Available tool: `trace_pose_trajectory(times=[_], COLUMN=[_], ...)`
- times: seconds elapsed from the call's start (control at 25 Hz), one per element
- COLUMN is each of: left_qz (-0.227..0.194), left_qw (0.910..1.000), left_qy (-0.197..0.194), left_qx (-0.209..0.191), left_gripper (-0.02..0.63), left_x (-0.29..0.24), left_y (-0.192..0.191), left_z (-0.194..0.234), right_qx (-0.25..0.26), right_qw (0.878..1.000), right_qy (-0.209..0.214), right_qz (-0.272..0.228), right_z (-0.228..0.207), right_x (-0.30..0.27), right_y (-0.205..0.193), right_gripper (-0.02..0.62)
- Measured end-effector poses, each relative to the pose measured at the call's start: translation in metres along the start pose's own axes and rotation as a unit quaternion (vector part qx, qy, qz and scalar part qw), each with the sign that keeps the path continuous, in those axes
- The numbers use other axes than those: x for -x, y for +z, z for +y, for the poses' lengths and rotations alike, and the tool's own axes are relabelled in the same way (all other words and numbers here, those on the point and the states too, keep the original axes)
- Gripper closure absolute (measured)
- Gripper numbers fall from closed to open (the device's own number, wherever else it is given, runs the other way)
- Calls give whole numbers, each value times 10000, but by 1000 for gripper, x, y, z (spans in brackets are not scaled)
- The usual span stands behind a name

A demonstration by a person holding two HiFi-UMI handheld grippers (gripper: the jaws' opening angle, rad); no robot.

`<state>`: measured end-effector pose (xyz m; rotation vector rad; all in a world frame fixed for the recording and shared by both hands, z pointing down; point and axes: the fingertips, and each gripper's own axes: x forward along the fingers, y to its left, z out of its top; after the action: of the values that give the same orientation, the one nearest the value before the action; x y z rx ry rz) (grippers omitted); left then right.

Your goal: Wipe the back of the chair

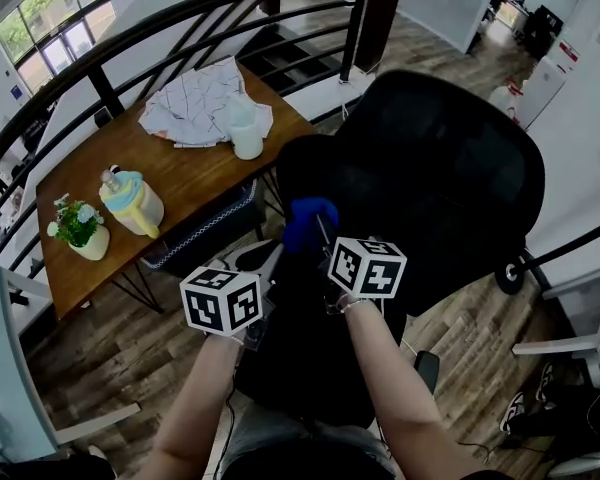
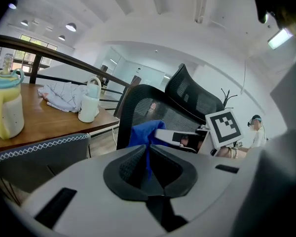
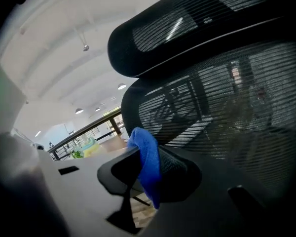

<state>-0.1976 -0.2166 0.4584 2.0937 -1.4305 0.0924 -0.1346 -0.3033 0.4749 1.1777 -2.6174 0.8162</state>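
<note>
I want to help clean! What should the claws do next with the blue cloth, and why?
Probably press the cloth onto the chair back: the right claw pinches the cloth close to that back, yet it doesn't seem pressed on.

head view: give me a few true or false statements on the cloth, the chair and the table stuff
1. The right gripper is shut on the blue cloth. True.
2. The chair has a black mesh back. True.
3. The white jug lies on the floor. False: it stands on the wooden table.
4. The potted plant sits on the chair seat. False: it is on the table, near the yellow bottle.
</note>
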Motion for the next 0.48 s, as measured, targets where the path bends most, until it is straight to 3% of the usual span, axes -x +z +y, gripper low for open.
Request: trace_pose_trajectory(times=[0.48], left_qz=[326], left_qw=[9992], left_qy=[-210], left_qx=[-59], left_gripper=[574], left_x=[-31], left_y=[-18], left_z=[-15], right_qx=[-283], right_qw=[9991], right_qy=[-304], right_qz=[-66], right_z=[-42], right_x=[20], right_y=[-6], right_gripper=[489])
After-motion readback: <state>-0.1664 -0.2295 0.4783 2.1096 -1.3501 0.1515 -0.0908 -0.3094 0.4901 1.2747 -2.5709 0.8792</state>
